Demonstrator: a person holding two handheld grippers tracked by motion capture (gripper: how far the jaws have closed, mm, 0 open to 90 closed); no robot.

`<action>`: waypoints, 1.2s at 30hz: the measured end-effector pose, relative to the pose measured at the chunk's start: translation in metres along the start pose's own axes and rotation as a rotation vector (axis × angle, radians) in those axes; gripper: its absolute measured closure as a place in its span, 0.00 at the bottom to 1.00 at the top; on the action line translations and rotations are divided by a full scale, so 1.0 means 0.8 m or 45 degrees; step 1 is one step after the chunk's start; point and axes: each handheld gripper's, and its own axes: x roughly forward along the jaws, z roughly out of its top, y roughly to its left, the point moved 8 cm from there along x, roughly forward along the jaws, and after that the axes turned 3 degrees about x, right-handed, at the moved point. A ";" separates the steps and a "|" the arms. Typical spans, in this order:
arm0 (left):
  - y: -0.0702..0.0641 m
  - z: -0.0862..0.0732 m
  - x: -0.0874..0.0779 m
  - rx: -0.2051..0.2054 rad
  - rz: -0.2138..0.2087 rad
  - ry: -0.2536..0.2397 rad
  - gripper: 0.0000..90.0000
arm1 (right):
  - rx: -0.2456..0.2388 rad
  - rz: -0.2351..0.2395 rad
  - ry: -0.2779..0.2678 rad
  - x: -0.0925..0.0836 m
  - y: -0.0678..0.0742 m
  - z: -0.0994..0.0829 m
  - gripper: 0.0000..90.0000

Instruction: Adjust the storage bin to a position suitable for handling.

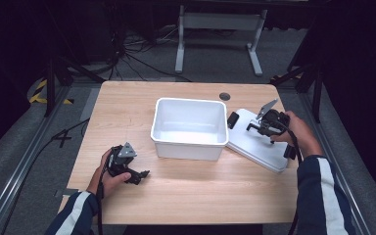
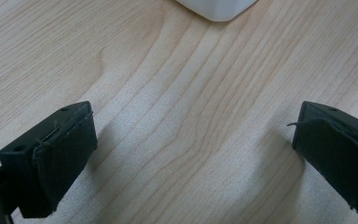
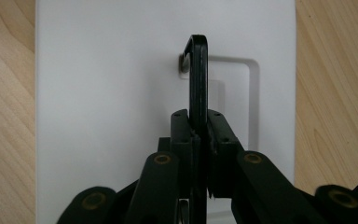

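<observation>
Pinching the lid's [image 1: 254, 142] upright black handle [image 3: 198, 79], the right tongs [image 1: 267, 121] sat just right of the bin [image 1: 190, 128], while the left tongs [image 1: 136, 174] rested open, empty on the surface [image 1: 196, 191].

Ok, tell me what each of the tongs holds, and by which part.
Right tongs: shut on the black handle standing up from the white lid, gripped at its thin edge. Left tongs: open, nothing held.

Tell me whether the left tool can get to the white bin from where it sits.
Probably yes: the left tool is open with bare table between it and the white bin.
</observation>
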 end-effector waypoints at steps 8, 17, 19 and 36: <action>0.000 0.000 0.000 0.000 0.000 0.000 0.00 | 0.008 -0.007 -0.003 0.001 -0.001 0.001 0.91; 0.000 0.000 0.000 0.000 -0.001 0.000 0.00 | 0.033 -0.005 -0.055 -0.008 -0.001 0.003 0.89; 0.000 0.000 0.000 0.000 -0.001 0.000 0.00 | 0.037 -0.009 -0.067 -0.009 -0.001 0.004 0.87; 0.000 0.000 0.000 0.002 -0.005 0.002 0.00 | 0.103 0.015 -0.202 -0.020 0.006 0.010 0.67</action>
